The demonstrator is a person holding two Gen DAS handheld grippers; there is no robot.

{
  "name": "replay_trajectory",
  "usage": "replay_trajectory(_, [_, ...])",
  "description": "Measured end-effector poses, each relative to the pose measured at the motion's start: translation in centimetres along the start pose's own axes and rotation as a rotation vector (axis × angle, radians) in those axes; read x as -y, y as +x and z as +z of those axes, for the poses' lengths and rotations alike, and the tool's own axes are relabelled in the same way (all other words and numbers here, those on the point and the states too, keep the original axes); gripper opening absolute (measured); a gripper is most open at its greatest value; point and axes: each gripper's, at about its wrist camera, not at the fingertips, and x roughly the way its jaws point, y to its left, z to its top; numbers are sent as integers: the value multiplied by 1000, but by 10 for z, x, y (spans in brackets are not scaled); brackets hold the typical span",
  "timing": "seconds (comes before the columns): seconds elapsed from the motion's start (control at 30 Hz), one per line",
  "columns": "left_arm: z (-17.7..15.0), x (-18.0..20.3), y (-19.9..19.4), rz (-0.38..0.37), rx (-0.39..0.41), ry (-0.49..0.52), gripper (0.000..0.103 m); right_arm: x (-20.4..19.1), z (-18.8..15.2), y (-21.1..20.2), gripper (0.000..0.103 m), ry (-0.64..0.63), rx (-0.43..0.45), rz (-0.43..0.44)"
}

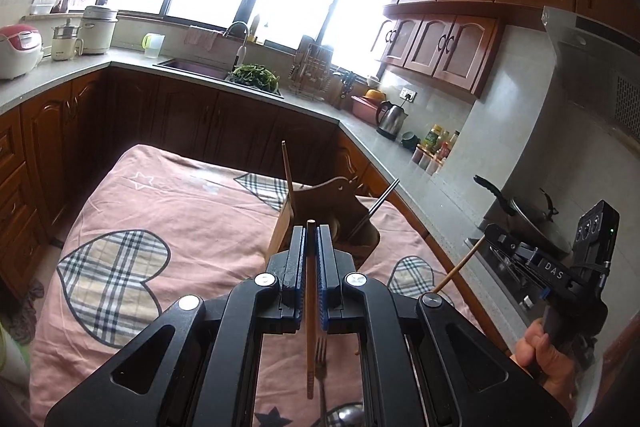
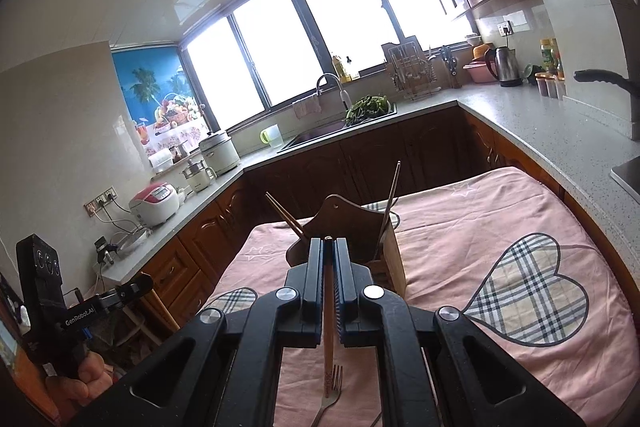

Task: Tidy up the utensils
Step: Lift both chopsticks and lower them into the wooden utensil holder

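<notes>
My left gripper (image 1: 310, 231) is shut on a light wooden chopstick (image 1: 310, 307) that runs back between its jaws. Just beyond its tip stands the wooden utensil holder (image 1: 320, 215), with one wooden stick (image 1: 286, 167) and dark chopsticks (image 1: 380, 205) leaning in it. My right gripper (image 2: 329, 243) is shut on another wooden chopstick (image 2: 328, 315), facing the same holder (image 2: 348, 223) from the other side. Each gripper shows in the other's view, the right gripper (image 1: 490, 231) at the right and the left gripper (image 2: 144, 281) at the lower left. A metal fork (image 2: 330, 391) lies on the cloth below.
The holder stands on a table under a pink cloth (image 1: 168, 203) with plaid hearts. A spoon (image 1: 348, 415) lies beside the fork (image 1: 320, 355). Wooden cabinets and a grey counter (image 1: 384, 147) ring the table, with a sink (image 1: 188, 67), a kettle (image 1: 390, 119) and a wok (image 1: 532, 223).
</notes>
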Motion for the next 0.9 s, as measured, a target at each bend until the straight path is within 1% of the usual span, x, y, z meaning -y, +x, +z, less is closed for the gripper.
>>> replay_trajectory(0.23, [39,11,19,-11,75,20,4,8,37,14,5,9,72,-15])
replay_trajectory(0.4, [68,16,36,1,141,20,4,15,62,28,5,9,119,-29])
replay_trajectory(0.57, [91,15,55,24,206,14,4,27,80,46,5,25,148,-44])
replay_trajectory(0.77, [106,8,85,49,249,-16,4,40,92,66,5,36,169,-60])
replay_trajectory(0.9, [106,0,109,70,257,-34,4,47,94,81,5,26,171,-77])
